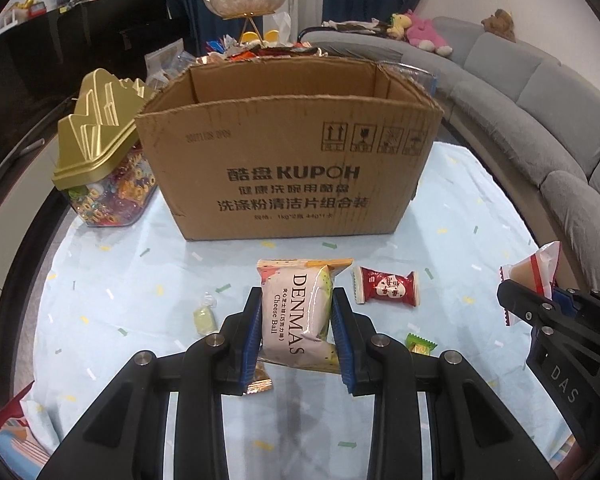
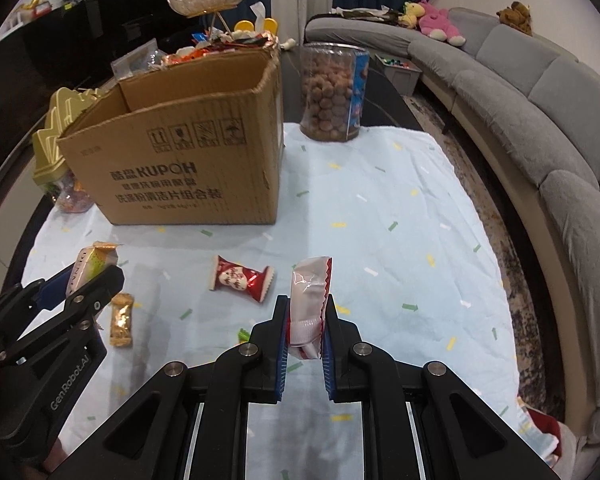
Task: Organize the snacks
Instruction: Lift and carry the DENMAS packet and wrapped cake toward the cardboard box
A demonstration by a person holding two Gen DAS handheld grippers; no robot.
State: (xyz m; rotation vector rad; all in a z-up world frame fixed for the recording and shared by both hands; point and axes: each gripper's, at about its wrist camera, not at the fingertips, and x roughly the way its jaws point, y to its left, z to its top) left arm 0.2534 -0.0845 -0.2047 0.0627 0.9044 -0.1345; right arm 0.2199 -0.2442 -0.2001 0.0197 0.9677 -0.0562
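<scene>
My left gripper (image 1: 296,300) is shut on a pink DENMAS Cheese Ball packet (image 1: 298,312) and holds it above the light-blue tablecloth (image 1: 140,280). It also shows in the right wrist view (image 2: 90,266). My right gripper (image 2: 305,304) is shut on a white-and-red snack packet (image 2: 310,296), also seen at the right of the left wrist view (image 1: 534,276). An open KUPOH cardboard box (image 1: 292,168) stands ahead. A red wrapped candy (image 1: 386,290) lies between the grippers. A gold wafer packet (image 2: 121,320), a pale green candy (image 1: 205,316) and a green-wrapped candy (image 1: 420,344) lie on the cloth.
A gold-lidded jar of colourful candies (image 1: 104,160) stands left of the box. A clear jar of brown balls (image 2: 332,92) stands right of it. A tiered dish (image 1: 246,0) with sweets sits behind. A grey sofa (image 2: 540,120) curves along the right.
</scene>
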